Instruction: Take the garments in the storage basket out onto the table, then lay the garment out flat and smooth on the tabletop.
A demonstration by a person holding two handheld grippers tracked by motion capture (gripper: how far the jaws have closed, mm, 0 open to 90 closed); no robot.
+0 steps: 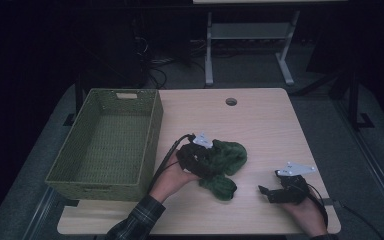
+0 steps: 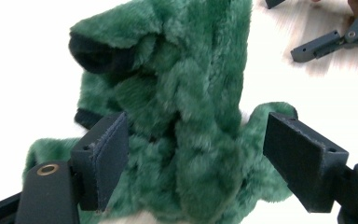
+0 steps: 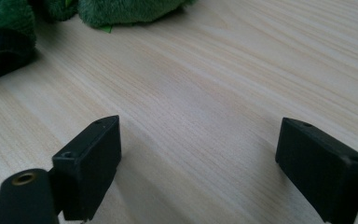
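Basket [image 1: 87, 167], green woven, sits at table's [image 1: 265, 125] left edge with nothing inside. Green plush cloth [image 1: 226, 160] lies bunched mid-table, just right of the basket. Left gripper [image 1: 196, 159] is at the cloth; its own view shows jaws spread wide with fur [image 2: 186, 116] between them, not clamped. Right gripper [image 1: 272, 192] rests apart near the front edge, jaws wide over bare wood [image 3: 205, 93]. No legible writing.

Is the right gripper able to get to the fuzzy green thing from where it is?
Probably yes. The right gripper is open, and bare table lies between it and the green plush, with nothing in the way.
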